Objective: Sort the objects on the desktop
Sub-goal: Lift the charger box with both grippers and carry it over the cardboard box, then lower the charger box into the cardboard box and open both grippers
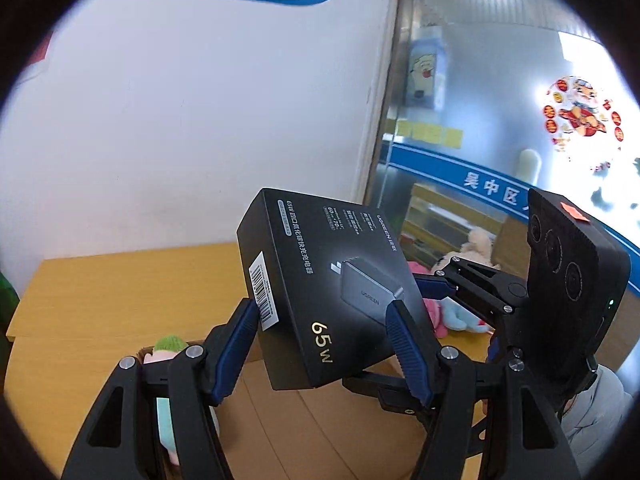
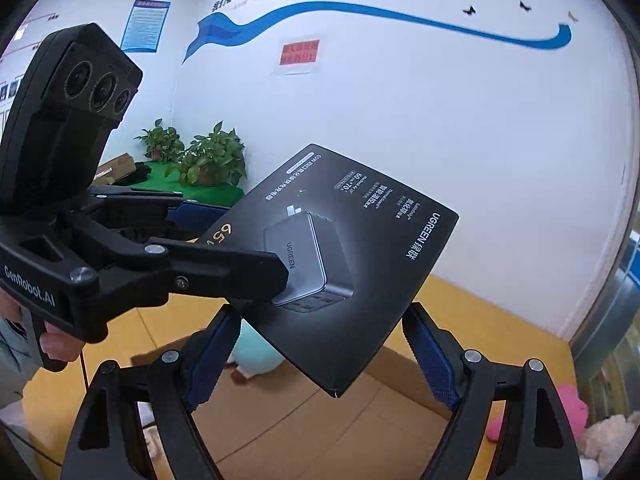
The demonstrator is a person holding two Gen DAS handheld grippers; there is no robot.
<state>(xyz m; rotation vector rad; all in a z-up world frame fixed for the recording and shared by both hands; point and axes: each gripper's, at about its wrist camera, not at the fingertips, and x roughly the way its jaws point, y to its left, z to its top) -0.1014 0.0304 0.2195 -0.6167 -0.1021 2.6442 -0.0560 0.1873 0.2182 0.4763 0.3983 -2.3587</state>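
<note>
A black charger box marked 65W hangs tilted in the air above the table, held by both grippers. My left gripper is shut on it, one blue pad at the barcode edge and the other over its printed face. From the right wrist view, the same box sits between the pads of my right gripper, which press on its two lower edges. The left gripper's finger lies across the box's face there. A person's hand holds the left gripper's handle.
An open cardboard carton lies below on the yellow wooden table. Plush toys lie around: a green-capped doll, a teal one, a pink one. A white wall stands behind, a glass door to the right, and potted plants far left.
</note>
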